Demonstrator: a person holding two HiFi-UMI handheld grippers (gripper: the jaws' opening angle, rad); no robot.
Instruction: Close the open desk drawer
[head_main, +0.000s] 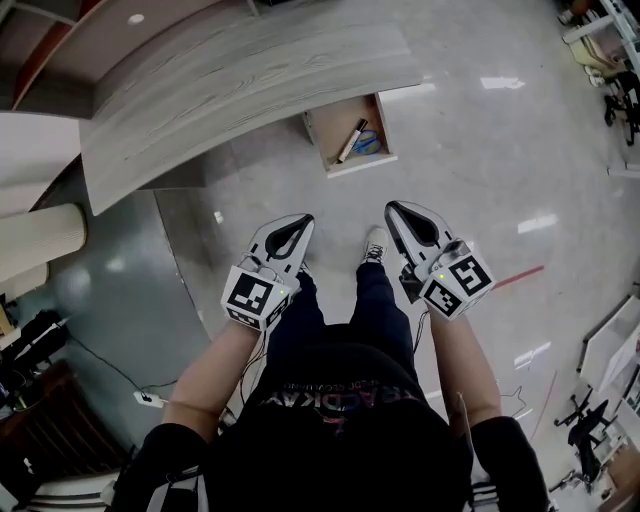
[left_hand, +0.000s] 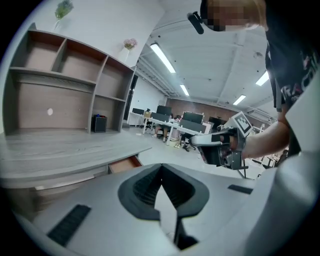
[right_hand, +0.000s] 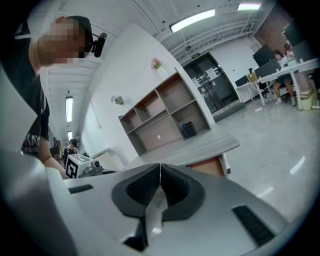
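The desk drawer (head_main: 348, 137) stands pulled out from under the curved grey wooden desk (head_main: 230, 80); inside it lie a pen-like stick and a blue item. In the left gripper view its brown side (left_hand: 125, 163) shows under the desk edge, and in the right gripper view the drawer (right_hand: 210, 166) shows below the desktop. My left gripper (head_main: 304, 219) is shut and empty, held in front of the person's legs, short of the drawer. My right gripper (head_main: 391, 208) is shut and empty too, beside the left one and below the drawer.
A shelf unit (left_hand: 60, 85) rises behind the desk. The person's shoe (head_main: 375, 243) stands on the glossy floor (head_main: 500, 160) between the grippers. A power strip with cable (head_main: 148, 398) lies on the floor at left. Office desks and chairs (left_hand: 170, 127) stand farther off.
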